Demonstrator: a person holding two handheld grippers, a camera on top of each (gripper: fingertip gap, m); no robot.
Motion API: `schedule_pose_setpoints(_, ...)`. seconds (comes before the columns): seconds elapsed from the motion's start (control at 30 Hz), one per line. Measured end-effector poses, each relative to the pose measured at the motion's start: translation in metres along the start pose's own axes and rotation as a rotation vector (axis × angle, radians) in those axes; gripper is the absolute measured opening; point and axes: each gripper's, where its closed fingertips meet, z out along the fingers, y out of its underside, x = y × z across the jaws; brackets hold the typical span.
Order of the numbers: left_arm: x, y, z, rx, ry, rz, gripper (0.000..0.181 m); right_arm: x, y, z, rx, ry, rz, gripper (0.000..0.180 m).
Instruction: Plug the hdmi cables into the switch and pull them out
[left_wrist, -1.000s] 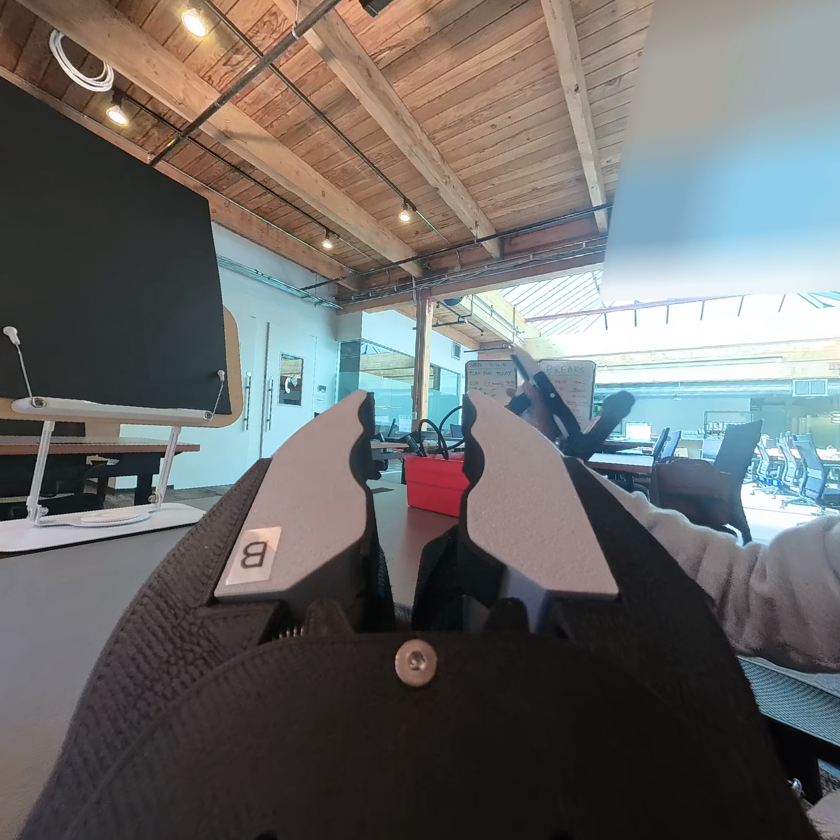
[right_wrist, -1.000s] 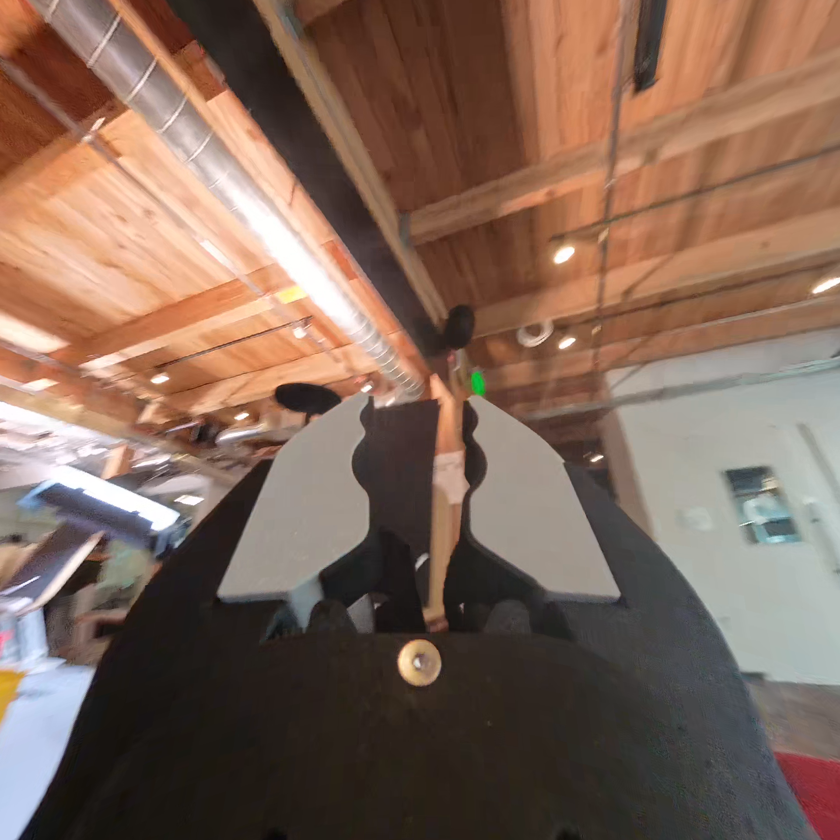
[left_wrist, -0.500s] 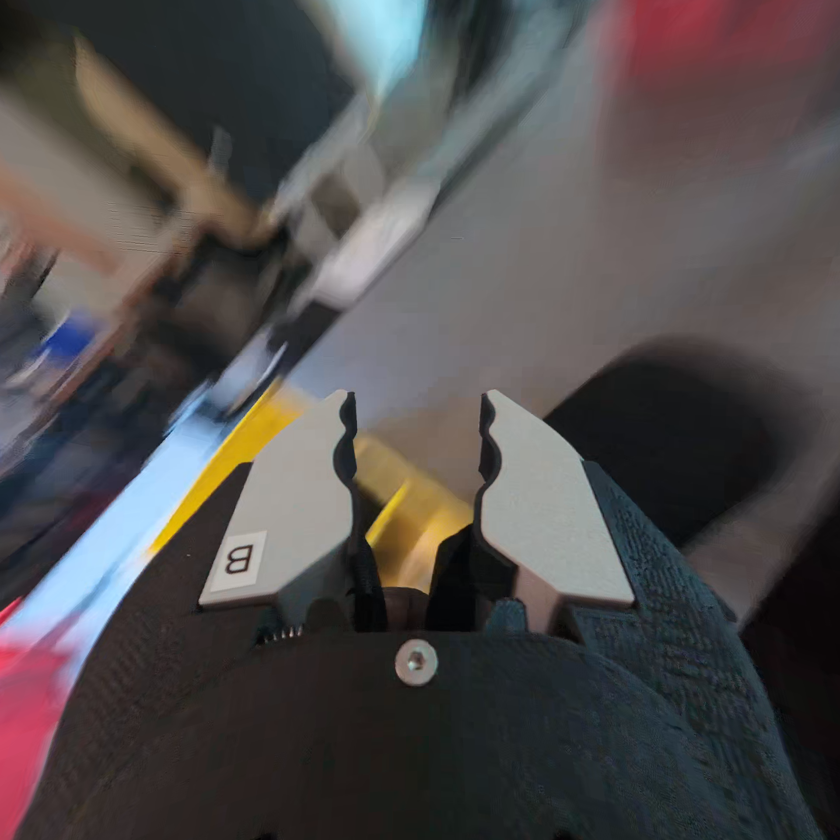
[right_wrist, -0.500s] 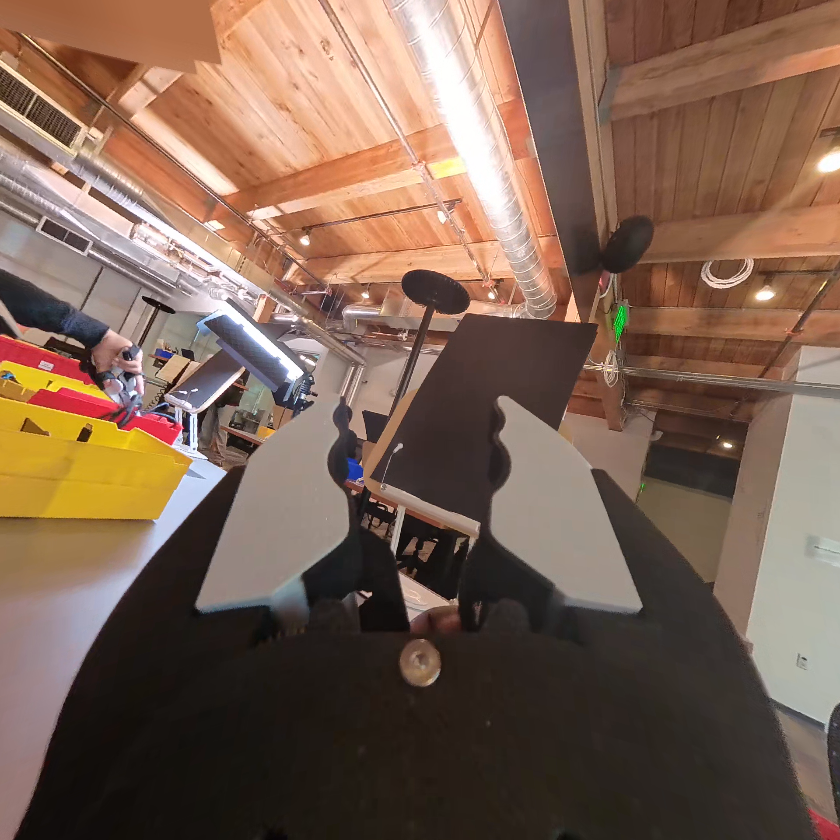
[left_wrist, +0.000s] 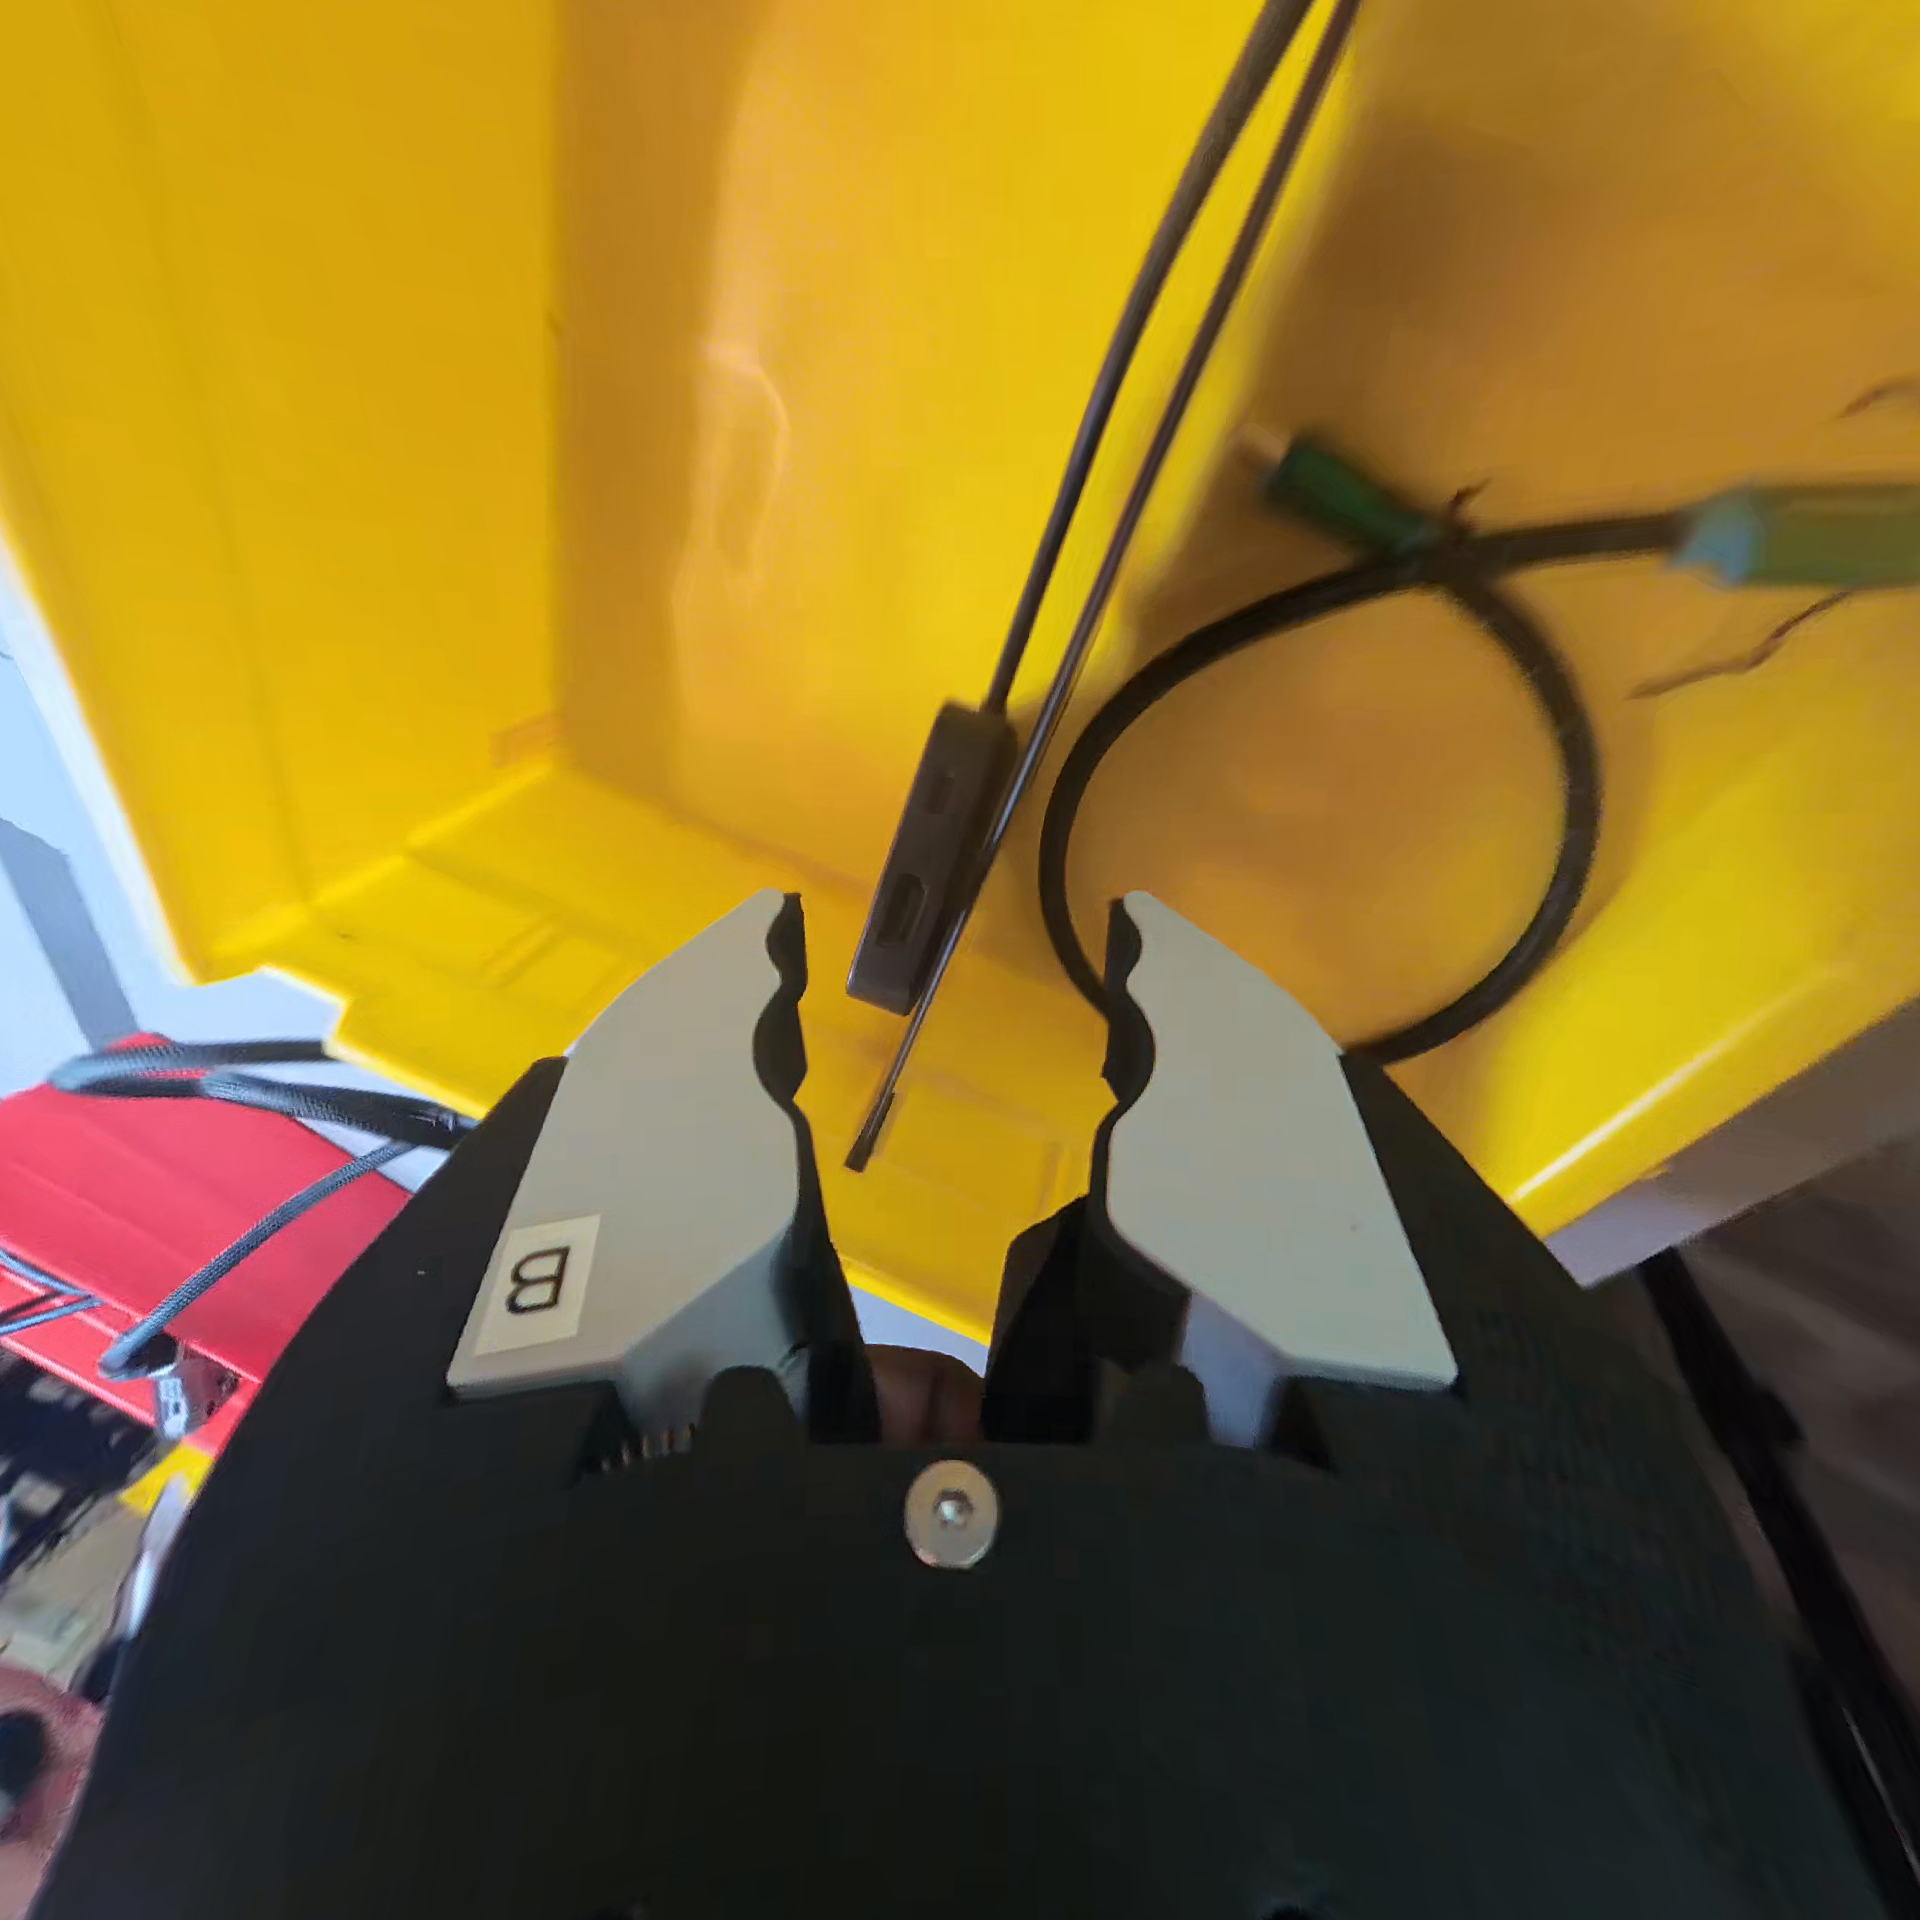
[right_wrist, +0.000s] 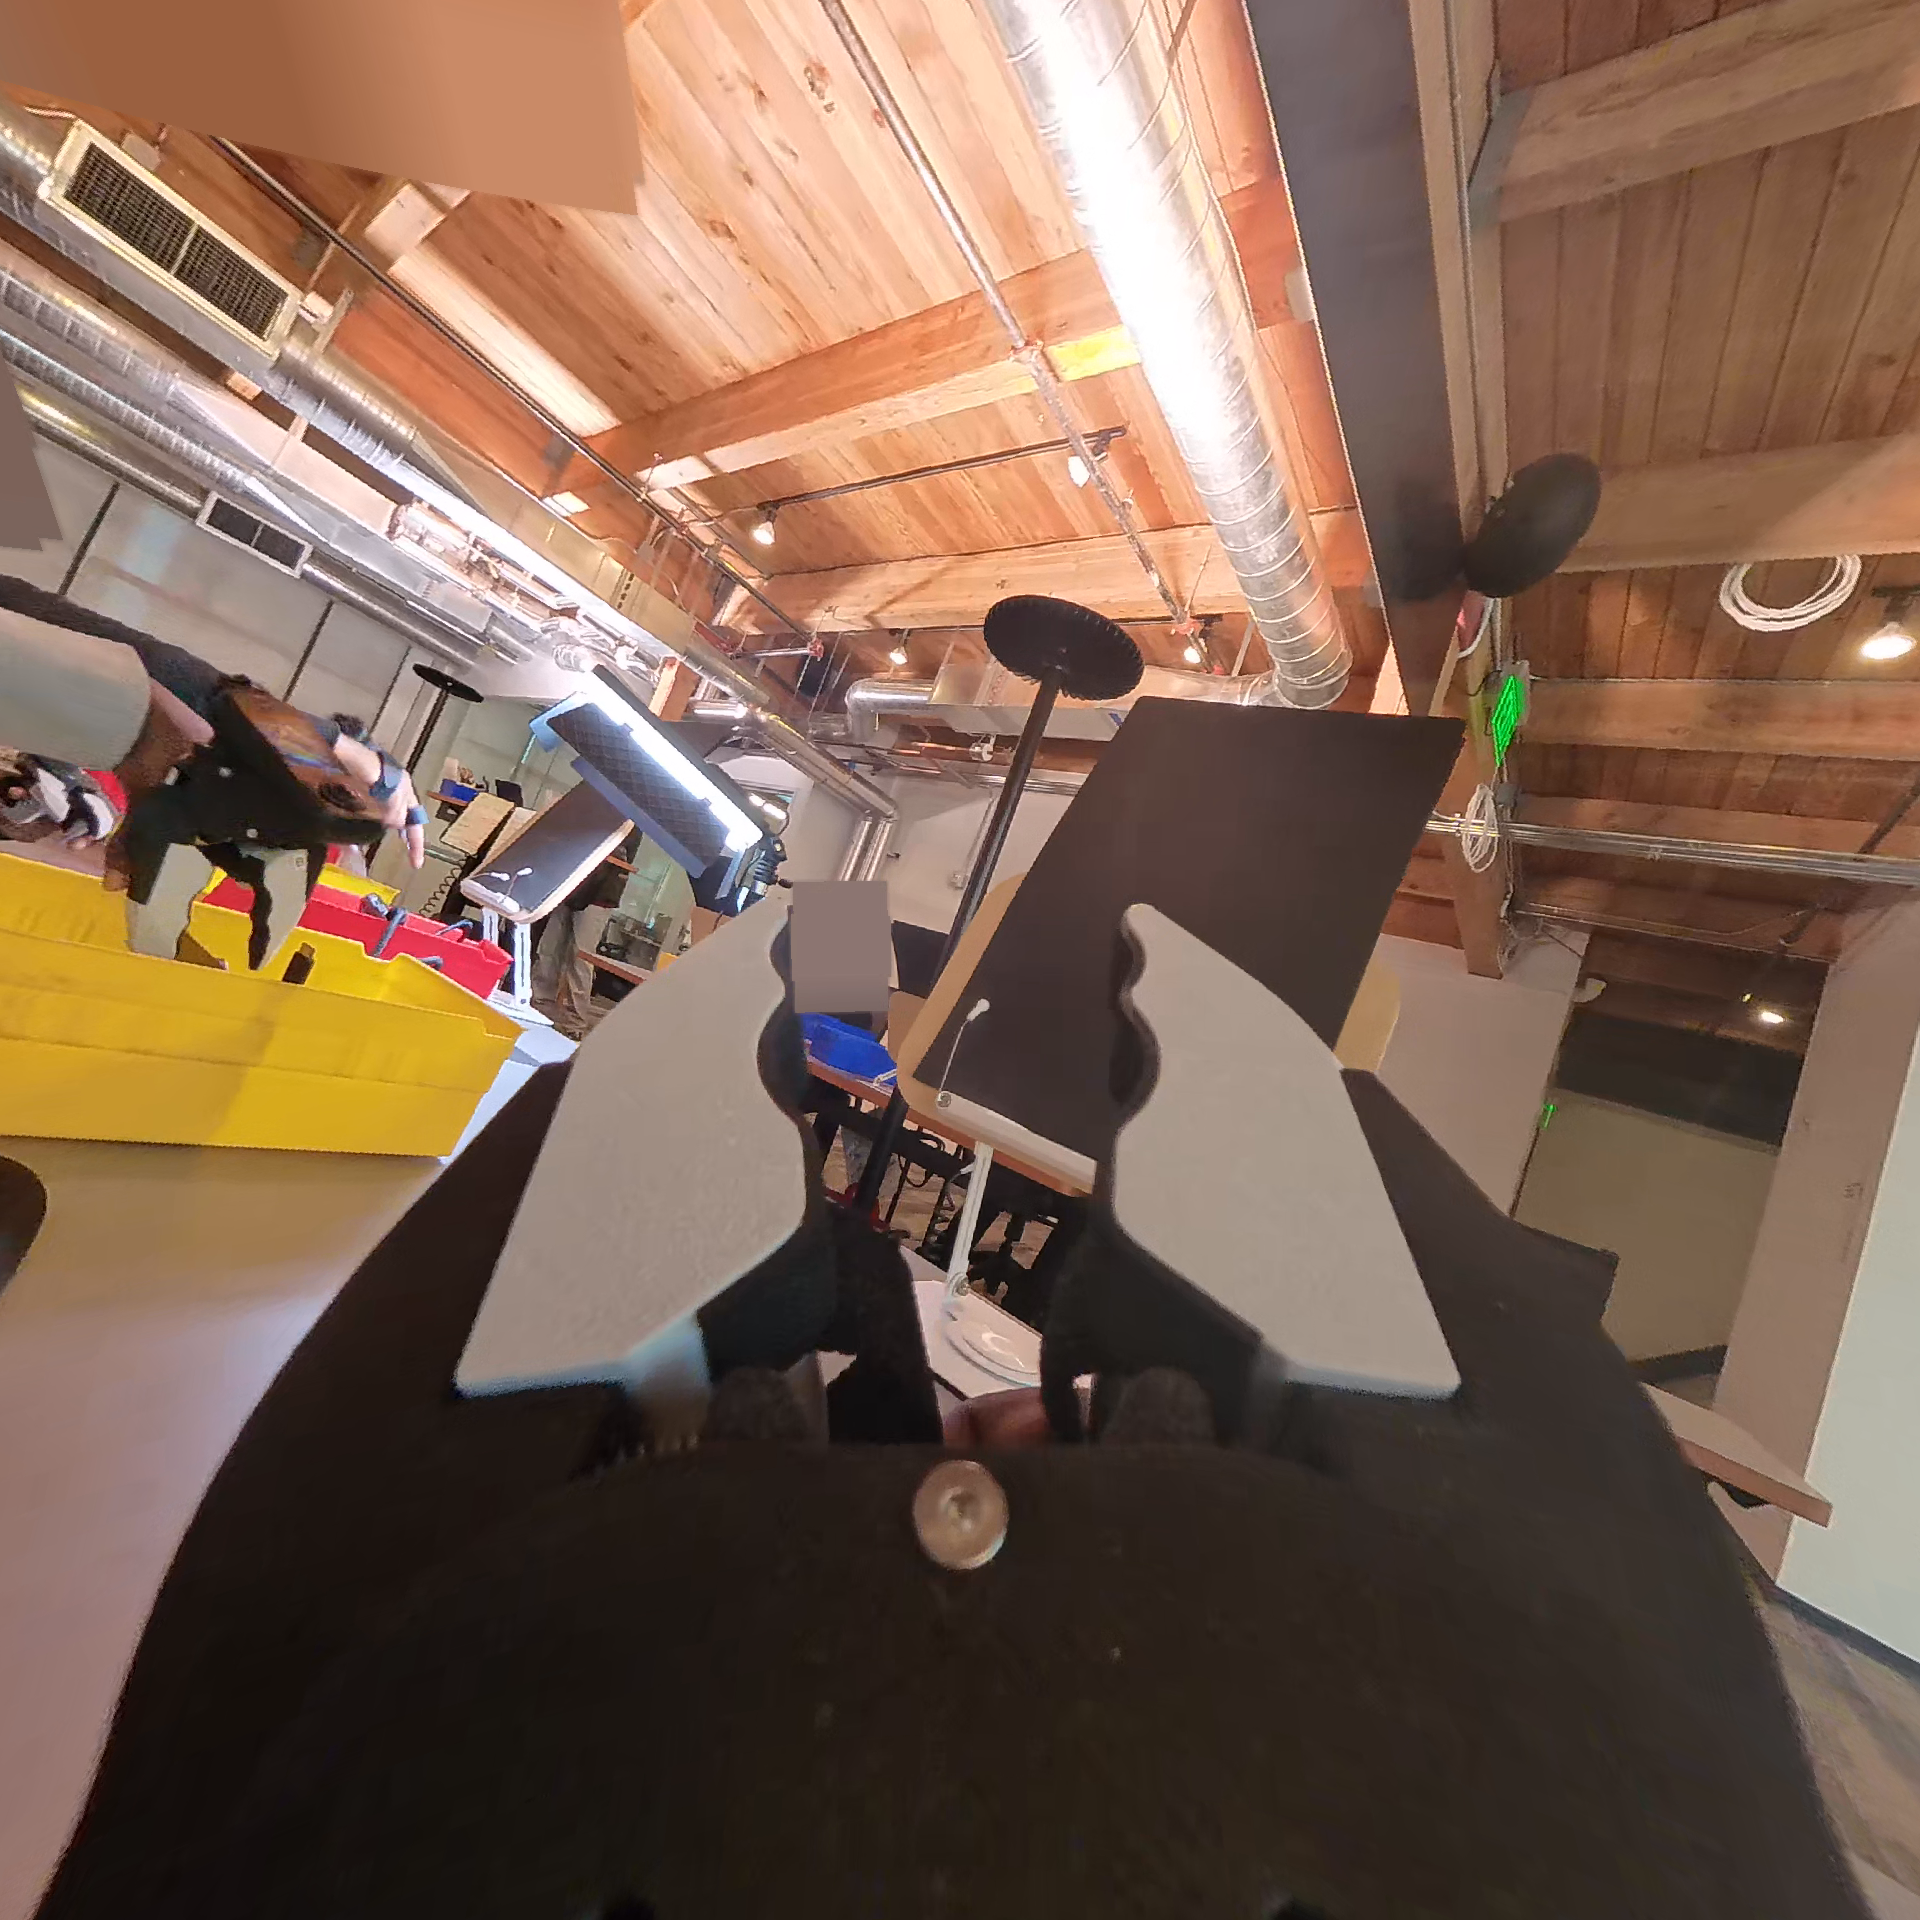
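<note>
In the left wrist view my left gripper (left_wrist: 956, 914) is open over a yellow bin (left_wrist: 644, 520). A small dark switch (left_wrist: 930, 862) with ports on its side lies in the bin just beyond the fingertips, thin black leads running up from it. A looped black HDMI cable (left_wrist: 1558, 769) with green plugs (left_wrist: 1340, 494) lies to its right. In the right wrist view my right gripper (right_wrist: 951, 925) is open, empty and tilted up toward the ceiling. The left gripper (right_wrist: 223, 914) also shows there at far left, dipping into the yellow bin (right_wrist: 239, 1049).
A red bin (left_wrist: 177, 1174) with braided black cables sits left of the yellow bin. A black board on a white stand (right_wrist: 1174, 904) and a black floor lamp (right_wrist: 1060, 644) stand beyond the light table (right_wrist: 156, 1299). More red bins (right_wrist: 416, 925) lie behind.
My left gripper swung down from looking across the room into the yellow bin and opened wider. My right gripper tilted down from the ceiling toward the room and opened wider.
</note>
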Motion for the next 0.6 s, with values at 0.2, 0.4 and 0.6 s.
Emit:
schedule_pose_setpoints(0.2,-0.004,0.015,0.026,-0.089,0.055,0.026,0.042,-0.013,0.003,0.004,-0.017,-0.043,-0.019,0.053)
schedule_pose_setpoints(0.4,-0.004,0.014,0.014,-0.085,0.062,0.07,0.021,-0.018,0.006,0.006,-0.033,-0.054,-0.049,0.053)
schedule_pose_setpoints(0.6,-0.008,0.02,-0.015,-0.1,0.046,0.067,0.016,-0.014,0.003,0.005,-0.026,-0.034,-0.048,0.052)
